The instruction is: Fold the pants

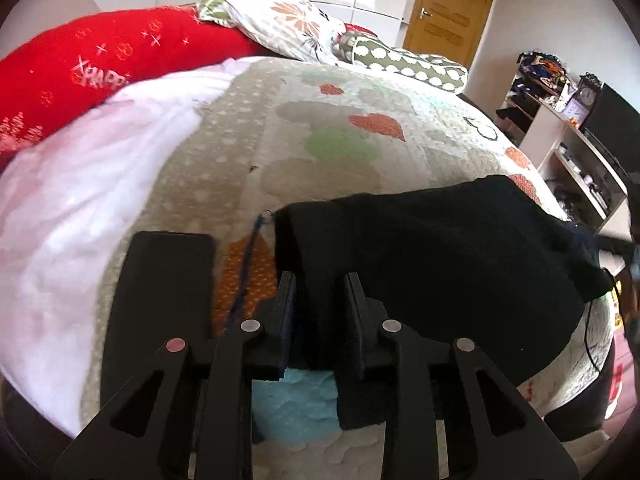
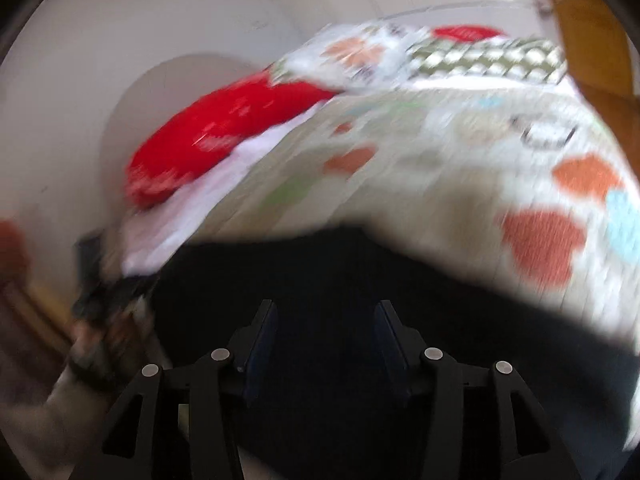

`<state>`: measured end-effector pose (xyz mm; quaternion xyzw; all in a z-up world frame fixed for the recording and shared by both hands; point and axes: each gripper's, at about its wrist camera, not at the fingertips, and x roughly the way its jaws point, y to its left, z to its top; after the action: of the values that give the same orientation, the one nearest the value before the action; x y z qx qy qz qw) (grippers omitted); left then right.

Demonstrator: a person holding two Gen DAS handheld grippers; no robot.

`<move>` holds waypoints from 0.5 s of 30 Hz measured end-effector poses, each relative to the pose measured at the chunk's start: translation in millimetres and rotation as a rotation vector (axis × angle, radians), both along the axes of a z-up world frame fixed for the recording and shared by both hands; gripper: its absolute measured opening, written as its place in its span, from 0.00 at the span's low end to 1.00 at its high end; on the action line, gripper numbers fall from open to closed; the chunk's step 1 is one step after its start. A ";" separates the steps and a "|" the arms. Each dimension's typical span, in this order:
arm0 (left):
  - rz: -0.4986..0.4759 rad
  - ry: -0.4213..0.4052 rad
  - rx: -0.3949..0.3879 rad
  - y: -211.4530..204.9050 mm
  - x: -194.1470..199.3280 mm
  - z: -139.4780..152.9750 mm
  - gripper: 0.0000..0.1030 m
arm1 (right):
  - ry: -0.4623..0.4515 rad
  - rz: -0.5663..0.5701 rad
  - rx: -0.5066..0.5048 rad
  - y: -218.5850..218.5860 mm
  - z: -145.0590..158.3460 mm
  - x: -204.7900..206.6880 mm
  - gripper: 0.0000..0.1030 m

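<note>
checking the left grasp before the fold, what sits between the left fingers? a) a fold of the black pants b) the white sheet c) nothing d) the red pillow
a: in the left wrist view a fold of the black pants runs down between the fingers of the left gripper.

Your pants are plain black, with a dark blue thread trailing off one edge. Your grippers' fingers are black too, with dark blue pads. Under them the quilt is beige, patched with orange hearts, pale green and light blue shapes. You've a red pillow with white stars and lettering, a plain white sheet, a floral pillow in white and orange, and an olive one with white dots.
</note>
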<state>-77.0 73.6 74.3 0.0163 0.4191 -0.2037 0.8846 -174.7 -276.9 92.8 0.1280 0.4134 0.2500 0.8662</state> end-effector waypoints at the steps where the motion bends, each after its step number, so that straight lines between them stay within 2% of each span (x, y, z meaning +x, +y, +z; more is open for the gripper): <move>1: 0.011 -0.004 0.000 1.1 1.5 1.0 0.24 | -0.002 0.036 -0.016 3.6 -2.6 -15.2 0.47; 3: 0.035 -0.010 0.006 4.0 -1.0 4.7 0.24 | 0.019 0.112 -0.089 13.6 -13.3 -48.4 0.47; 6: 0.054 -0.011 -0.003 9.1 -2.8 8.3 0.25 | 0.125 0.212 -0.212 23.5 -38.3 -93.5 0.47; 9: 0.055 0.022 -0.047 14.7 -6.7 8.3 0.28 | 0.167 0.260 -0.368 28.0 -53.6 -126.2 0.47; 11: 0.047 0.051 -0.064 13.0 -11.6 5.7 0.52 | 0.139 0.241 -0.355 22.8 -46.1 -129.0 0.47; 12: 0.041 0.054 -0.070 11.6 -14.0 5.4 0.55 | 0.117 0.220 -0.334 20.1 -39.9 -123.7 0.47; 15: 0.010 0.070 -0.079 1.4 -23.3 1.3 0.56 | 0.005 0.142 -0.299 17.0 -14.0 -88.3 0.47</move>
<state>-100.3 75.0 75.7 -0.0279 0.4416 -0.2160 0.8703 -263.0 -259.9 78.8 -0.0312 0.4563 0.2461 0.8546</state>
